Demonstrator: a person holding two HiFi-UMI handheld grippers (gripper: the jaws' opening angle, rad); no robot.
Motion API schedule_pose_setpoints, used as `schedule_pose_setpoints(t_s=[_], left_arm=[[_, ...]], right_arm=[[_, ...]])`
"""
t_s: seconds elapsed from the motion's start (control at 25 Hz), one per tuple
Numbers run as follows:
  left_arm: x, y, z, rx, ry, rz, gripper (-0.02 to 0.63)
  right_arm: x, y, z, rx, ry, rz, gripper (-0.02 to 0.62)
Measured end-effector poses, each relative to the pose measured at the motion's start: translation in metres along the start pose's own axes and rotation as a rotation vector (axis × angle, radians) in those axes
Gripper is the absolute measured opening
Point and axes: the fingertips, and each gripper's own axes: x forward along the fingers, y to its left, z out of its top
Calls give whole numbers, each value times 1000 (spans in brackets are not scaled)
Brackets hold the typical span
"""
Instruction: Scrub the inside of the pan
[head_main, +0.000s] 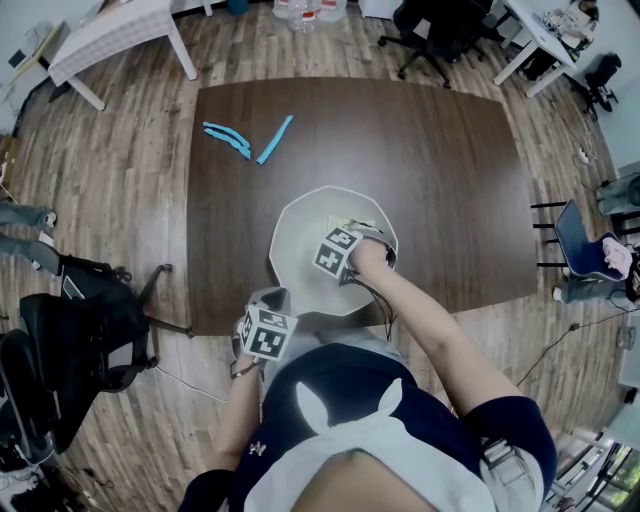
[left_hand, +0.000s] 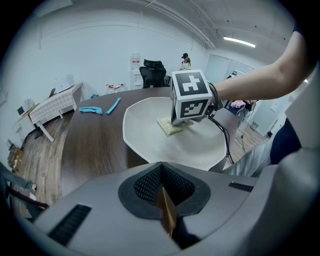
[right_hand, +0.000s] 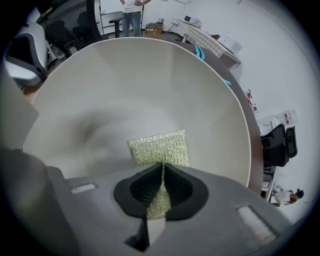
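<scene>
Right gripper (left_hand: 182, 120) is clamped on a yellow-green scouring pad (right_hand: 160, 147), which it presses flat on the floor of the off-white pan (right_hand: 125, 75) directly under its tips. Right hand (head_main: 368, 258) points it steeply down, bare forearm (head_main: 440, 340) reaching in over the pan's near rim. Its marker cube (left_hand: 191, 97) shows black-and-white squares.

Left gripper (left_hand: 161, 177) has its jaws closed; a brown sliver (left_hand: 166, 210) shows in the slit, can't tell what it is. It's tilted down at the pan's near-left edge, pan just ahead of it.

Pan sits on a dark brown table (head_main: 400, 150). Light-blue pieces (head_main: 245, 140) lie well beyond the grippers, far left. Wood-plank floor (head_main: 120, 200), office chairs (head_main: 430, 30), white side table (head_main: 110, 35).
</scene>
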Motion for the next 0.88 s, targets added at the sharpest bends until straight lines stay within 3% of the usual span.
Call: schedule_pose_setpoints(t_s=[0.88], left_arm=[[-2, -3, -2, 1, -3, 16, 5]], right_arm=[[-6, 37, -30, 42, 90, 235, 14]])
